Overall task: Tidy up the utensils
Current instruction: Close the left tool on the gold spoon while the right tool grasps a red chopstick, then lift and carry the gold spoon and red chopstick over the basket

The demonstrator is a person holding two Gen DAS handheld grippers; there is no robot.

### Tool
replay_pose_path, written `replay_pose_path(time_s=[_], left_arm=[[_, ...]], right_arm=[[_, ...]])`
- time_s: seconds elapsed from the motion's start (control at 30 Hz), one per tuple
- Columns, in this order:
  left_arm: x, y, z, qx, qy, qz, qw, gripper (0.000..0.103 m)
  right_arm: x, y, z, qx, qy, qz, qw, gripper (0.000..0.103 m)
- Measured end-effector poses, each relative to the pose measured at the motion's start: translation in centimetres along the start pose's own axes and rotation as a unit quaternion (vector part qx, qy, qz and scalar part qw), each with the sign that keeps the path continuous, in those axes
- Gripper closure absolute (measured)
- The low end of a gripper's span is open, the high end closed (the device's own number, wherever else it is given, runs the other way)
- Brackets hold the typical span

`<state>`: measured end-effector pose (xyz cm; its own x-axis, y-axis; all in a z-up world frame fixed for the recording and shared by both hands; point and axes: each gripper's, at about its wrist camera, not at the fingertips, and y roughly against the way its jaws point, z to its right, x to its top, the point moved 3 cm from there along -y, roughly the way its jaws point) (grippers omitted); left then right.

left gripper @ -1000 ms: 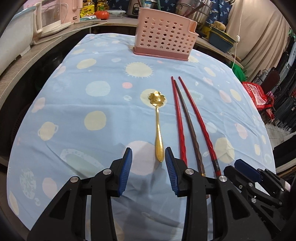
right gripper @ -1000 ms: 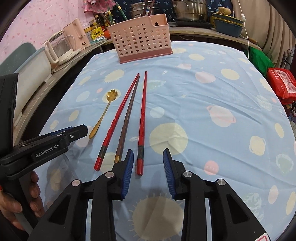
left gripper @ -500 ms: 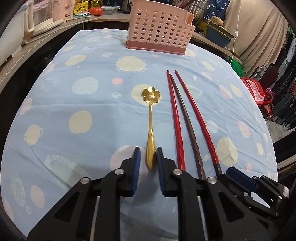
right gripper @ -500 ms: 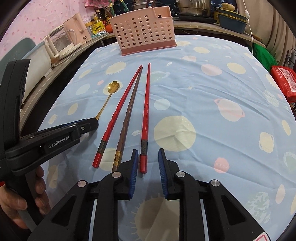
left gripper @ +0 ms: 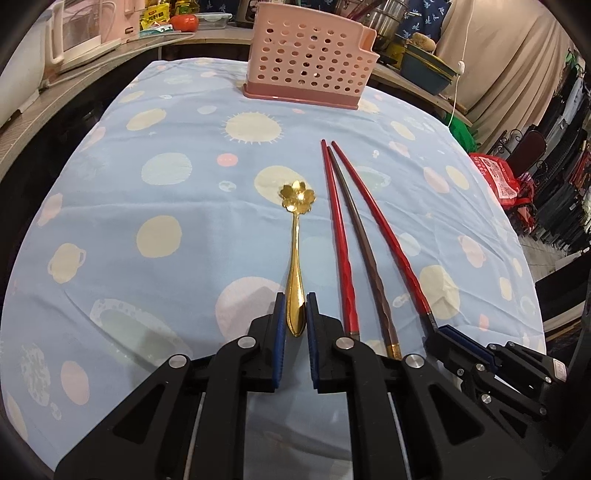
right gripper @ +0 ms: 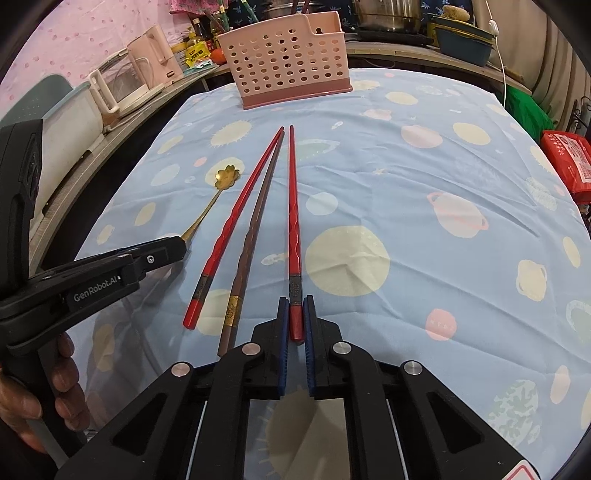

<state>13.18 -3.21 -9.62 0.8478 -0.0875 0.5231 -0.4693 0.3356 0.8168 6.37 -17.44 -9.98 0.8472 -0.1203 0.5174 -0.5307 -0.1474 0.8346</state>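
A gold flower-bowl spoon (left gripper: 295,258) lies on the blue tablecloth; my left gripper (left gripper: 295,314) is shut on its handle end. To its right lie a red chopstick (left gripper: 340,240), a brown chopstick (left gripper: 364,251) and another red chopstick (left gripper: 384,236). My right gripper (right gripper: 295,317) is shut on the near end of that right-hand red chopstick (right gripper: 293,206). The spoon (right gripper: 221,184) and the left gripper (right gripper: 170,251) also show in the right wrist view. A pink perforated utensil basket (left gripper: 310,59) stands at the table's far edge.
A counter with a pink kettle (right gripper: 155,55), a clear jug (right gripper: 118,85), bottles and steel pots (right gripper: 384,14) runs behind the table. A red bag (right gripper: 569,158) and chairs are off the table's right side.
Both grippers moved forward and closed: the left jaws came in onto the spoon handle, the right jaws onto the end of the right-hand red chopstick.
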Motion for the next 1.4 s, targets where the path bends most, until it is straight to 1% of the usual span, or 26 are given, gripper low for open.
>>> replay_pose_path(time_s=[0.4,0.47,0.5,0.53,0.67,1.17,1.4], left_arm=[[1.6,3.7,-0.2,0.005,0.006,0.044,0.9990,0.094],[1.9,4.2,-0.3,0.007,0.006,0.051,0.9987,0.095],[2.1,4.4,-0.3,0.007,0.006,0.054,0.9985,0.100],[2.3,4.6,-0.3,0.005,0.007,0.056,0.9984,0.102],[2.9,5.3,-0.2,0.005,0.004,0.065,0.9979,0.102],[5.8,8.4,0.3,0.014,-0.008,0.094,0.9954,0.102],[7.3,9.9,0.9,0.019,-0.019,0.104,0.9942,0.102]], right_arm=[[0.9,2.5,0.3,0.008,-0.010,0.031,0.999,0.096],[1.2,3.1,0.3,0.011,-0.012,0.040,0.999,0.096],[1.4,3.4,0.3,0.013,-0.014,0.044,0.999,0.096],[1.7,3.9,0.4,0.015,-0.015,0.050,0.998,0.096],[2.7,5.5,0.4,0.022,-0.020,0.072,0.997,0.096],[7.9,11.2,1.4,0.039,-0.040,0.153,0.987,0.096],[10.9,13.6,1.6,0.032,-0.039,0.192,0.980,0.096]])
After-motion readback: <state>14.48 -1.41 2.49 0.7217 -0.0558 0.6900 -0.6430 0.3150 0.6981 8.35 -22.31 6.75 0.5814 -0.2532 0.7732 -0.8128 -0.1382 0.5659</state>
